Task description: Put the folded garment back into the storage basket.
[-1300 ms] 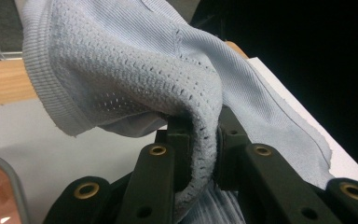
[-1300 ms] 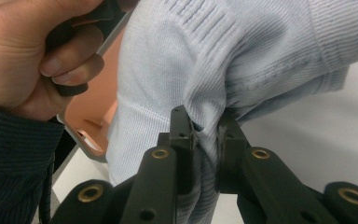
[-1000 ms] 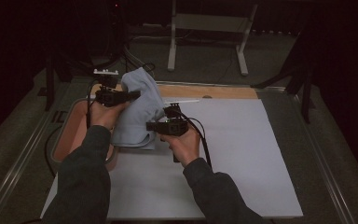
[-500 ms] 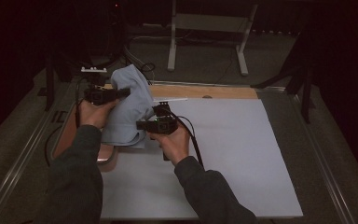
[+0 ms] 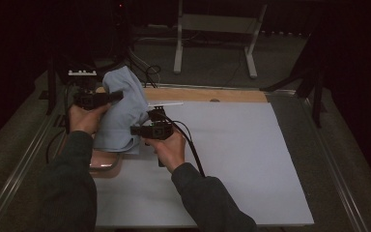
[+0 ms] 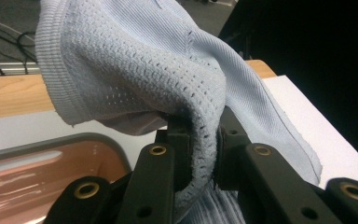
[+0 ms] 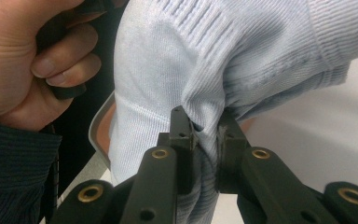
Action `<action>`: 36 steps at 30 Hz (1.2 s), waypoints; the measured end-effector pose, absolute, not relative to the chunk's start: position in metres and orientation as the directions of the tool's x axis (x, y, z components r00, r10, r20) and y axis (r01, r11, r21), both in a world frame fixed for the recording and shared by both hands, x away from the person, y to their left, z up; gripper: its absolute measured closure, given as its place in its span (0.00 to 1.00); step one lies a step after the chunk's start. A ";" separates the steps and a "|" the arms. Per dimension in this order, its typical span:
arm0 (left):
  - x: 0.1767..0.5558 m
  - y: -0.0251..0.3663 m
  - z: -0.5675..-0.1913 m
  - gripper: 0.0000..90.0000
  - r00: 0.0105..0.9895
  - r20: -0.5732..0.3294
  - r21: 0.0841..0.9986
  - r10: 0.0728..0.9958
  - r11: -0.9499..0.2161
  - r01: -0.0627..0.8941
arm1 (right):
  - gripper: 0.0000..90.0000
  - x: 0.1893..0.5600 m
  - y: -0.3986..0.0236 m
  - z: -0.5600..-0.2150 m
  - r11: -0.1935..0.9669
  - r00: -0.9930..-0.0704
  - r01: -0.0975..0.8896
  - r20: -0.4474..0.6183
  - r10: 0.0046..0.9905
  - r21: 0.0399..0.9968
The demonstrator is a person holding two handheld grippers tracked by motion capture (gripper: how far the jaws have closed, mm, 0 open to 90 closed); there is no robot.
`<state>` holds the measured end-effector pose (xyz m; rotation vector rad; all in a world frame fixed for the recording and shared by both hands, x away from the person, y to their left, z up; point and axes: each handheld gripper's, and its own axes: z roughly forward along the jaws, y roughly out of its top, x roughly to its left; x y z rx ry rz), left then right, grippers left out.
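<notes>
Step in hand: lifting. My left gripper [image 5: 113, 95] and right gripper [image 5: 136, 129] are each clenched on a fold of the pale blue knit garment [image 5: 121, 108], held above the pink tray [image 5: 107, 165] at the table's left. Next, seemingly: carry it right and spread it flat. Against earlier frames, both hands sit farther left.

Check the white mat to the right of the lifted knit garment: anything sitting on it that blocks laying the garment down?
Nothing visible. The light blue knit garment hangs pinched in the left gripper and right gripper over the tray; the white mat beside it looks bare.
</notes>
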<state>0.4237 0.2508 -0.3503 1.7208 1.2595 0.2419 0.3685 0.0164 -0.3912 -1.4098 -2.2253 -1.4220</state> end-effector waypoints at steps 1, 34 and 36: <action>0.423 0.253 -0.350 0.90 0.446 -0.351 0.774 0.823 -0.013 0.633 | 0.90 0.368 0.019 -0.392 0.111 -0.549 0.766 0.554 0.626 0.633; 0.412 0.281 -0.347 0.90 0.397 -0.333 0.773 0.855 0.007 0.634 | 0.90 0.364 0.060 -0.397 0.131 -0.560 0.766 0.553 0.616 0.630; 0.412 0.282 -0.348 0.90 0.396 -0.334 0.774 0.855 0.009 0.634 | 0.90 0.363 0.063 -0.397 0.135 -0.563 0.764 0.549 0.618 0.631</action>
